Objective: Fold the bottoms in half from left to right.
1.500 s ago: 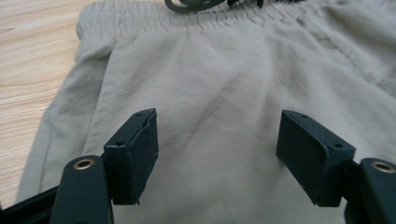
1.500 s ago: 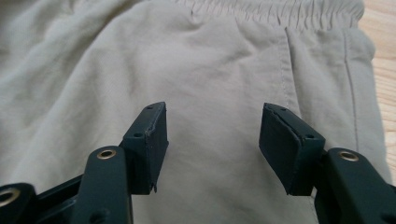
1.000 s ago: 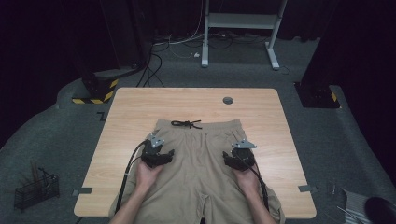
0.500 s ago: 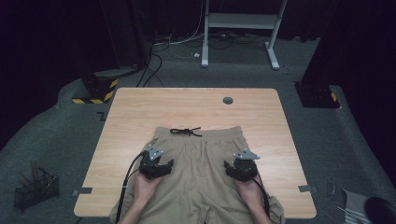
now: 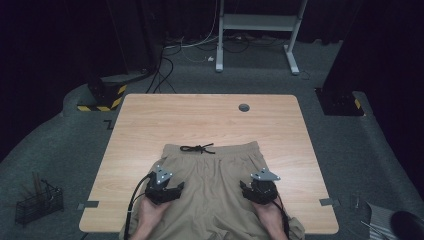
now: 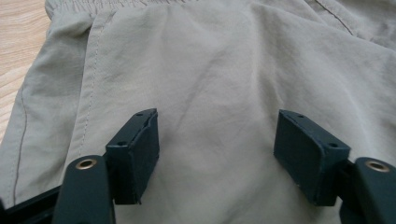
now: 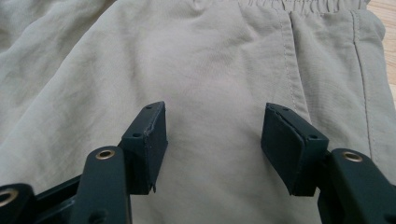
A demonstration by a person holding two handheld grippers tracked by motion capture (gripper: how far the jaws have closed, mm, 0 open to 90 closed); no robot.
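Note:
A pair of khaki shorts (image 5: 212,185) lies flat on the wooden table (image 5: 210,120), waistband away from me, with a black drawstring (image 5: 197,148) tied at its middle. My left gripper (image 5: 170,189) hovers over the left leg, jaws wide open, nothing between them. Over the right leg my right gripper (image 5: 251,191) is open too. In the left gripper view the gripper (image 6: 217,144) frames smooth cloth (image 6: 210,84) between its pads. The right gripper view shows that gripper (image 7: 212,137) just above the cloth (image 7: 210,60) below the elastic waistband (image 7: 303,5).
A round grey grommet (image 5: 244,107) sits near the table's far edge. On the floor, a wire basket (image 5: 37,202) stands at the left and a white desk frame (image 5: 260,30) beyond the table. The shorts' hems hang over the near table edge.
Both hands and their grippers have drawn back toward the near edge of the table, and the shorts have slid the same way. The jaws stay wide apart.

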